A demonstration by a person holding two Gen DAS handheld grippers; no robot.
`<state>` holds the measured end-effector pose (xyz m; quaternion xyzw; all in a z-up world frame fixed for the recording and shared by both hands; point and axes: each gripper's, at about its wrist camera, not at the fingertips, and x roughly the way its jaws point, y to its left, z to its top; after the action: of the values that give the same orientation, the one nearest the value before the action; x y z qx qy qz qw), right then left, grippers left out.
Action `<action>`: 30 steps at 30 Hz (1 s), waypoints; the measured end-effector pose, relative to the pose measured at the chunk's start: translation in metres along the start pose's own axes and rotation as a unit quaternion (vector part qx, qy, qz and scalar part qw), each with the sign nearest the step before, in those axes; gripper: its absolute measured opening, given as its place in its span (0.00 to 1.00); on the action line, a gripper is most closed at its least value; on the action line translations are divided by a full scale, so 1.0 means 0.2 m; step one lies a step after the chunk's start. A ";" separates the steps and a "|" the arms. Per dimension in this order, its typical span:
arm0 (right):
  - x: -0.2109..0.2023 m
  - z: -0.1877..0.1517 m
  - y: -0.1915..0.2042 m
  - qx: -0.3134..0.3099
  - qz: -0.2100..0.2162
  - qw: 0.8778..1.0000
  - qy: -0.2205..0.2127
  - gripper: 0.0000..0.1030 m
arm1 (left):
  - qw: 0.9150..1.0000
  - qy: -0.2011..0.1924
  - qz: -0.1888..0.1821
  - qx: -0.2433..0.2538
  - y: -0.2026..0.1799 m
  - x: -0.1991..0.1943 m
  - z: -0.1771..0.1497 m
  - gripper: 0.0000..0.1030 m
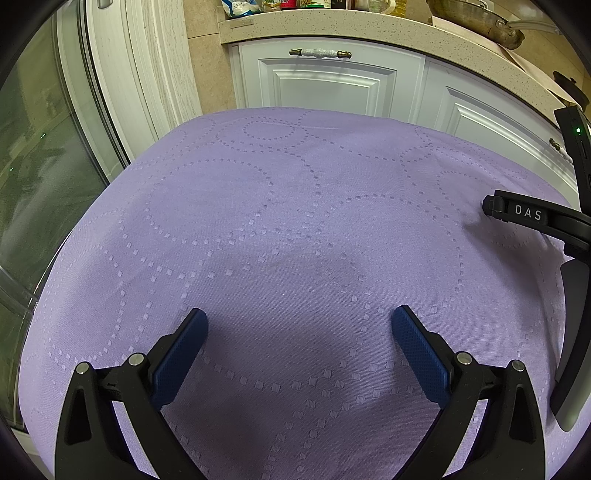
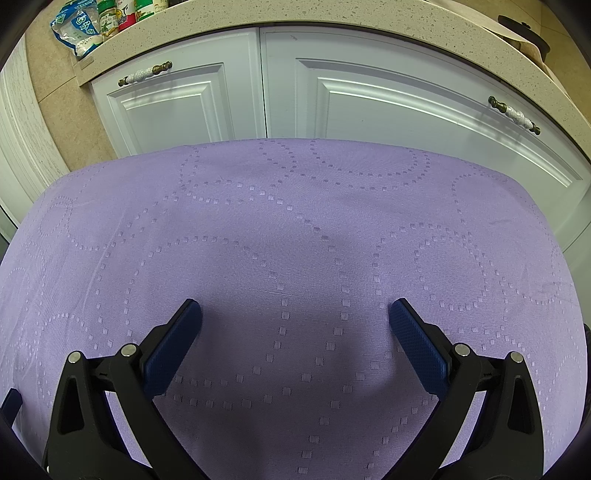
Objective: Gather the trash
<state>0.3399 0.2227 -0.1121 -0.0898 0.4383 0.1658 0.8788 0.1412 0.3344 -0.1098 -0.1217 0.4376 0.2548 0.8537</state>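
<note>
Our left gripper (image 1: 299, 321) hangs just above the purple tablecloth (image 1: 295, 221) with its blue pads (image 1: 417, 343) spread wide and nothing between them. Our right gripper (image 2: 295, 314) is in the same state, fingers parted and empty, over its own stretch of the cloth. From the left wrist view we also see part of the right tool at the right edge, a black arm marked DAS (image 1: 528, 214), so the two tools sit near each other.

Moving outward, the cloth is bare in both views; we see only its stitched ring pattern and our own shadows. No trash shows anywhere on it, and no bin or bag either, so where the trash lies we cannot tell from here. Past the far edge of the table stand white cabinet doors (image 2: 351, 92) under a speckled countertop (image 2: 332, 18), with packets and jars (image 2: 77, 29) at its far left and a pan (image 1: 484, 22) at its far right.

The risks, as we judge them: with no target in view, we could sweep blindly and drag a fingertip into the cloth, bunching or pulling it. The tools being close, swinging either sideways could knock one against the other. We might also mistake the countertop goods for trash.
</note>
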 end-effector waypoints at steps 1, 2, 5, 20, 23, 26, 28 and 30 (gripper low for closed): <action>0.00 0.00 0.00 0.000 0.000 1.000 0.000 0.97 | 1.000 0.000 0.000 0.000 0.00 0.00 0.00 0.95; 0.00 0.00 0.00 0.000 0.000 1.000 0.000 0.97 | 1.000 0.000 0.000 0.000 0.00 0.00 0.00 0.95; 0.00 0.00 0.00 0.000 0.000 1.000 0.000 0.97 | 1.000 0.000 0.000 0.000 0.00 0.00 0.00 0.95; 0.00 0.00 0.00 0.000 0.000 1.000 0.000 0.97 | 1.000 0.000 0.000 0.000 0.00 0.00 0.00 0.95; 0.00 0.00 0.00 0.000 0.000 1.000 0.000 0.97 | 1.000 0.000 0.000 0.000 0.00 0.00 0.00 0.95; 0.00 0.00 0.00 0.000 0.000 1.000 0.000 0.97 | 1.000 0.000 0.000 0.000 0.00 0.00 0.00 0.95; 0.00 0.00 0.00 0.000 -0.002 1.000 0.000 0.97 | 1.000 0.000 0.000 0.000 -0.01 0.00 0.00 0.95; 0.01 0.02 0.00 0.015 -0.007 1.000 0.001 0.97 | 1.000 0.000 0.000 0.000 0.00 0.00 0.00 0.95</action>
<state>0.3432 0.2245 -0.1116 -0.0796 0.4409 0.1526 0.8809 0.1411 0.3337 -0.1093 -0.1223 0.4375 0.2545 0.8537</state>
